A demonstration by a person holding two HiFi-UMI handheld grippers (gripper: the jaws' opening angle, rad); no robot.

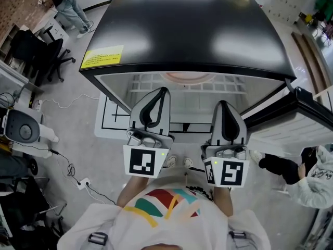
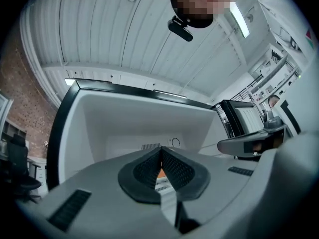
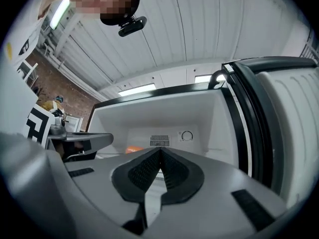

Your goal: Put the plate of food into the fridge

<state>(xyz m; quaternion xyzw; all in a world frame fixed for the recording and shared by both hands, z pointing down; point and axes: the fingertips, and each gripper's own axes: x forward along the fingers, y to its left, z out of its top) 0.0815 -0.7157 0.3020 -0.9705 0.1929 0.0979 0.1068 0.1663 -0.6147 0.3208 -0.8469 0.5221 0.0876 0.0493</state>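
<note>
Grippers: we hold the left gripper and right gripper outside the fridge, both closed on nothing.
Plate: plate rests on its shelf, so we judge delivery done.

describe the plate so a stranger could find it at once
Find the big black-topped fridge in the head view. Just under its top's front edge lies a white wire shelf. The plate sits on it, a pale pinkish round rim, the only curved thing among straight bars.
</note>
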